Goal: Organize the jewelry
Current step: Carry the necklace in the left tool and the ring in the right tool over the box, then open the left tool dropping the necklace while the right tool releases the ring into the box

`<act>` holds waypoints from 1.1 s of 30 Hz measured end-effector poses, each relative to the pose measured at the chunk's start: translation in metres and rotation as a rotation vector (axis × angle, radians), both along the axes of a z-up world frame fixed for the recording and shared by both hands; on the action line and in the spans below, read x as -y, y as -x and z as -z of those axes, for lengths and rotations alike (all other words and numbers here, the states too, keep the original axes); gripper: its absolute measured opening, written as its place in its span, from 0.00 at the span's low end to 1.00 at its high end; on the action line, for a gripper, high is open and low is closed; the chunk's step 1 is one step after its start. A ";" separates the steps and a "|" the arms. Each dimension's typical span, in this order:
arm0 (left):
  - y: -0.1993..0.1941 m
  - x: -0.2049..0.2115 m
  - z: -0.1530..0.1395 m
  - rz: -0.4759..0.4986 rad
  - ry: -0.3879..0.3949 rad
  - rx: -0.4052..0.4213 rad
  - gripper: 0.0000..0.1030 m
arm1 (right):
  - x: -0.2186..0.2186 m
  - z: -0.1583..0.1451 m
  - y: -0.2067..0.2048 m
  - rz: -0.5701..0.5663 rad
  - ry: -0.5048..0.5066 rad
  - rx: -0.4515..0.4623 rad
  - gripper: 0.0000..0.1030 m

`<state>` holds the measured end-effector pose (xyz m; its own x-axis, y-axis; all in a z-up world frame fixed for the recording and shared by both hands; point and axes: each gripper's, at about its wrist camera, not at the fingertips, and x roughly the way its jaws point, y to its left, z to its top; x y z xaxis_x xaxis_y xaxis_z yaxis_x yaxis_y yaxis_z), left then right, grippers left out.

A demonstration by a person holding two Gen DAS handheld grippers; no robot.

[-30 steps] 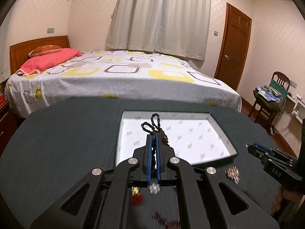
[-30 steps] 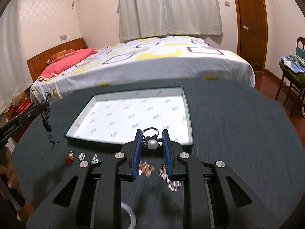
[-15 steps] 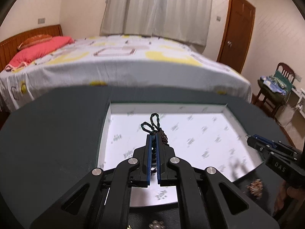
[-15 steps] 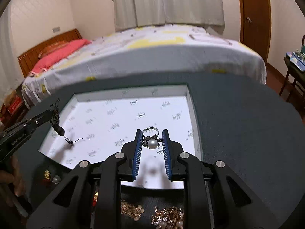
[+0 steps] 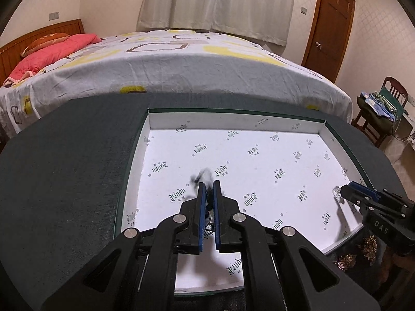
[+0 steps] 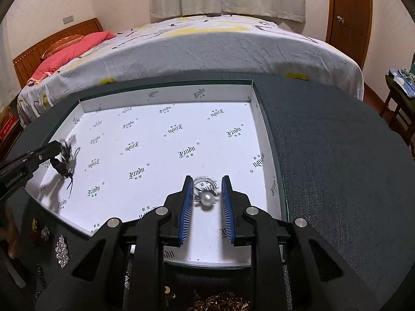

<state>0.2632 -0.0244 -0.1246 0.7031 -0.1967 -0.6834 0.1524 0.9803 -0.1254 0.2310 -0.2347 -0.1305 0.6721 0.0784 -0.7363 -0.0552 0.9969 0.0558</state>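
A shallow white box (image 5: 233, 123) lined with printed paper lies on the dark table. My left gripper (image 5: 209, 185) hovers low over the box's left part. Its jaws are starting to open, with a black cord bracelet (image 5: 201, 177), blurred, still pinched between the pads. The right wrist view shows this left gripper (image 6: 58, 146) with the cord (image 6: 64, 163) dangling onto the box floor (image 6: 168, 94). My right gripper (image 6: 206, 181) is over the near right part, jaws opening. A silver pearl ring (image 6: 206, 193) sits loose between them, clear of the pads. The right gripper (image 5: 347, 190) also shows at the left view's right edge.
Loose jewelry lies on the dark table in front of the box: gold pieces (image 5: 368, 243), a rhinestone piece (image 6: 61, 251), gold chains (image 6: 223, 302). A hand (image 6: 10, 233) shows at the left edge. A bed (image 5: 181, 59) stands beyond the table, a chair (image 5: 381, 111) at right.
Both grippers moved forward and down from the loose jewelry to low over the box. The right jaws widened and the pearl ring came loose. The cord in the left gripper now looks blurred.
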 end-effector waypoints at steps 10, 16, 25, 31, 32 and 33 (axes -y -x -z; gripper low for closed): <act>0.000 -0.001 0.005 -0.003 0.023 -0.013 0.44 | 0.007 -0.004 0.001 0.016 -0.021 0.009 0.40; 0.005 -0.001 -0.004 0.002 0.039 0.014 0.55 | 0.006 -0.010 0.010 0.018 -0.026 0.025 0.41; 0.018 -0.002 -0.014 0.005 0.034 0.056 0.57 | 0.005 -0.022 0.032 0.017 -0.037 0.055 0.42; 0.021 -0.006 -0.011 -0.010 0.032 0.048 0.57 | 0.004 -0.021 0.045 0.018 -0.041 0.047 0.42; 0.023 -0.007 -0.012 -0.011 0.032 0.050 0.57 | 0.005 -0.020 0.047 0.019 -0.042 0.047 0.42; 0.025 -0.007 -0.013 -0.011 0.031 0.053 0.57 | 0.005 -0.020 0.049 0.019 -0.043 0.047 0.42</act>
